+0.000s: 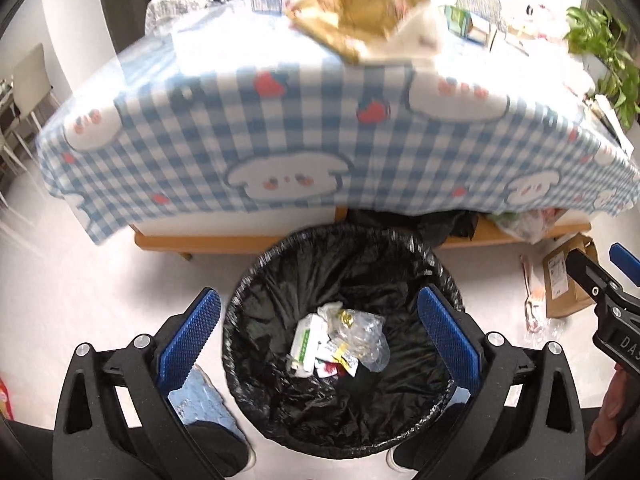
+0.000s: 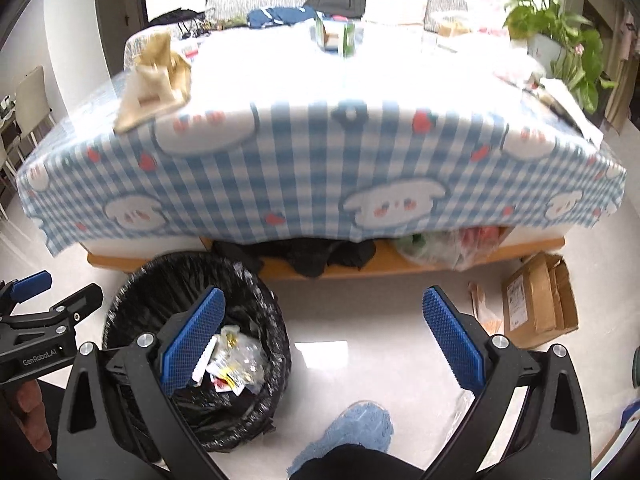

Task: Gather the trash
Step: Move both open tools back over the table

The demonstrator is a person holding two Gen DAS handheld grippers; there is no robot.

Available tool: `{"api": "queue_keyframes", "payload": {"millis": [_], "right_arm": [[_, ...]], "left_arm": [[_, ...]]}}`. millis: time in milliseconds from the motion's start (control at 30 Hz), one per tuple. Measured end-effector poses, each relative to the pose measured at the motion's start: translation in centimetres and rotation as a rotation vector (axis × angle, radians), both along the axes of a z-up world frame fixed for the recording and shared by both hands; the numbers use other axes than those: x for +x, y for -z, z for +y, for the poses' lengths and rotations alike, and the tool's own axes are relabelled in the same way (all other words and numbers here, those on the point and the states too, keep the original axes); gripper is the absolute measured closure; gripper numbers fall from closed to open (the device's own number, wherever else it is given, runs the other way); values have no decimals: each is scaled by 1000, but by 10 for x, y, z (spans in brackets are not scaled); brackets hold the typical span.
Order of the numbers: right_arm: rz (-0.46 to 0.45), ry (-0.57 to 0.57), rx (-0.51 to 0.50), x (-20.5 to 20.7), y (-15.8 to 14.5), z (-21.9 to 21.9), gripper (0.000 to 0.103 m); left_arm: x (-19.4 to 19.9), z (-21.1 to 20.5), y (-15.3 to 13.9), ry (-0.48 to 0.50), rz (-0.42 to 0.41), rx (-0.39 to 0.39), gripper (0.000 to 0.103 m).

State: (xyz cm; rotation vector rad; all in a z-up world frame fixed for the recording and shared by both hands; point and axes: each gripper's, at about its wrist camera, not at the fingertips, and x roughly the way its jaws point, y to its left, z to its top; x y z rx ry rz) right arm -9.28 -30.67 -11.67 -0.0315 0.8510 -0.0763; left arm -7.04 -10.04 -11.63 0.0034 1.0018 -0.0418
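Note:
A round bin lined with a black bag [image 1: 344, 280] stands on the floor in front of the table, and the bin [image 2: 132, 304] also shows in the right wrist view. Inside lie crumpled wrappers and clear plastic [image 1: 340, 340]. My left gripper [image 1: 318, 316] hangs above the bin, open, with nothing between its blue pads. My right gripper [image 2: 324, 316] is open and empty over bare floor to the right of the bin. A crumpled brown paper bag [image 1: 360, 8] lies on the checked tablecloth, and that paper bag [image 2: 156, 80] sits at the table's left edge.
The table with the blue checked cloth [image 1: 280, 128] fills the background, cluttered with boxes. A potted plant [image 2: 560, 24] stands at the right. A cardboard box [image 2: 536, 300] lies on the floor. Bags are stuffed under the table [image 2: 452, 248]. A slippered foot [image 2: 360, 424] is below.

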Motion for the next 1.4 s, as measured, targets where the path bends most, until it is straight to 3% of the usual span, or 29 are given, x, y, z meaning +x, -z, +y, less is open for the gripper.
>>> {"api": "queue_keyframes", "payload": {"millis": [367, 700, 1000, 1400], "right_arm": [[-101, -28, -18, 15, -62, 13, 8], [-145, -20, -29, 44, -99, 10, 8], [-171, -24, -40, 85, -122, 2, 8], [-152, -20, -16, 153, -121, -5, 8]], "left_arm": [[12, 2, -63, -5, -66, -16, 6], [45, -6, -99, -19, -83, -14, 6], [83, -13, -116, -25, -92, -19, 6], [143, -16, -119, -40, -64, -16, 6]]}}
